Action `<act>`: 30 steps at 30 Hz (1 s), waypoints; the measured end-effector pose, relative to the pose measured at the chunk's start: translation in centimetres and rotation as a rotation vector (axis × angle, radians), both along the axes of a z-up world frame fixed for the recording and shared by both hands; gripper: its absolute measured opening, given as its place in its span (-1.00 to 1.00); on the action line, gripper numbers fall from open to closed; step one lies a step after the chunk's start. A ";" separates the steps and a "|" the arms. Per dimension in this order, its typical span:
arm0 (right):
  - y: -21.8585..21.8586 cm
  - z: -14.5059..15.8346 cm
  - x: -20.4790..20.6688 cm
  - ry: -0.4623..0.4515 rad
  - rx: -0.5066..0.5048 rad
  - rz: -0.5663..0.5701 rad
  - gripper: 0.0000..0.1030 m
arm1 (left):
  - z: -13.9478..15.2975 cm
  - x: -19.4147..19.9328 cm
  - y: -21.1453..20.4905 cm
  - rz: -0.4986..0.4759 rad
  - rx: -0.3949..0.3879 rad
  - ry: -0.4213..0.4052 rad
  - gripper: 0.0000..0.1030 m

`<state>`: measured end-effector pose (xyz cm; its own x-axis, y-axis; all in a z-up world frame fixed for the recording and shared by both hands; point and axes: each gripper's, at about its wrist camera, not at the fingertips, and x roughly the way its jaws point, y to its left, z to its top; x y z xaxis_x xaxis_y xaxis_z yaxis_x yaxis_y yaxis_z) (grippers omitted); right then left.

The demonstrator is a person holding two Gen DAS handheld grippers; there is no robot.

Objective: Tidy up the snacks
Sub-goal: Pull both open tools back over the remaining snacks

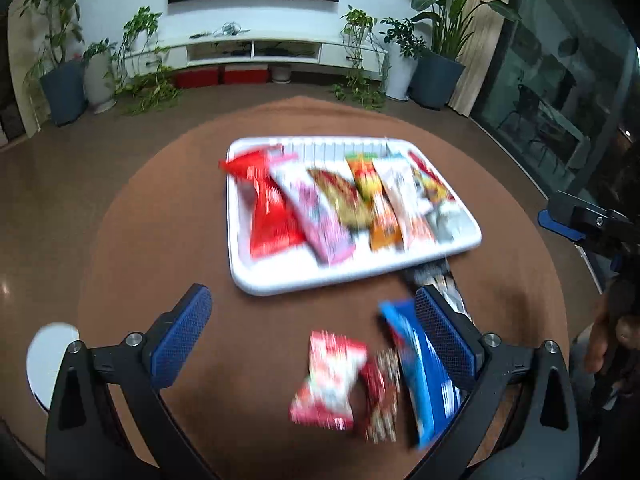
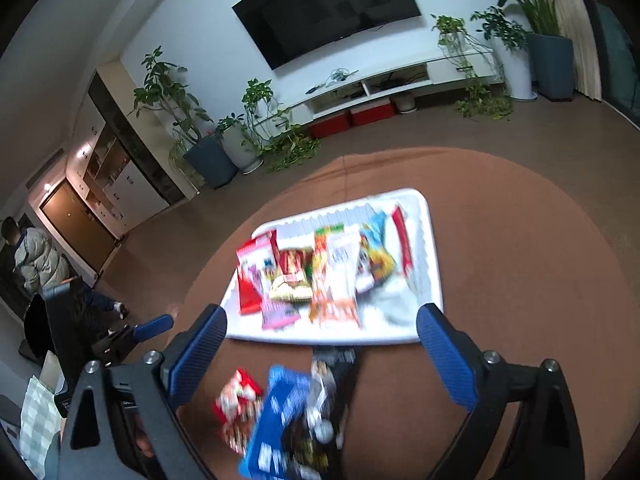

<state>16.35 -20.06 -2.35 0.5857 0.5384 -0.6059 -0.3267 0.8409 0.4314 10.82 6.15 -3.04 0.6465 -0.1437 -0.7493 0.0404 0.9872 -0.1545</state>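
A round brown table carries a white tray at its middle, and both views are smeared by motion blur. Snack packets lie side by side in a row across the tray: from the left in the left wrist view, a red packet, a pink one, a brown one, an orange one, a pale one and a silver one. Their printing is too blurred to read.

On the bare table just near the tray lie four loose snacks close together: a red-and-white packet, a dark speckled packet touching it, a blue packet and a black packet whose far end reaches the tray's near edge.

The left gripper hangs over the near side of the table with its jaws spread wide and nothing held; the loose snacks lie on the table below it, towards its right finger. The right gripper also stands wide open and empty, above the same loose snacks, with the tray's near edge showing between its fingers. In the right wrist view the left gripper appears at the left edge of the table.

Beyond the table stand a wall TV, a white low cabinet and potted plants. A person in a pale jacket is by the door at far left.
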 end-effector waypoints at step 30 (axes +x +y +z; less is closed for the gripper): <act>9.6 -7.4 -4.5 0.173 -0.233 0.188 -0.21 | -4.2 0.1 -0.8 -0.189 0.191 0.183 0.53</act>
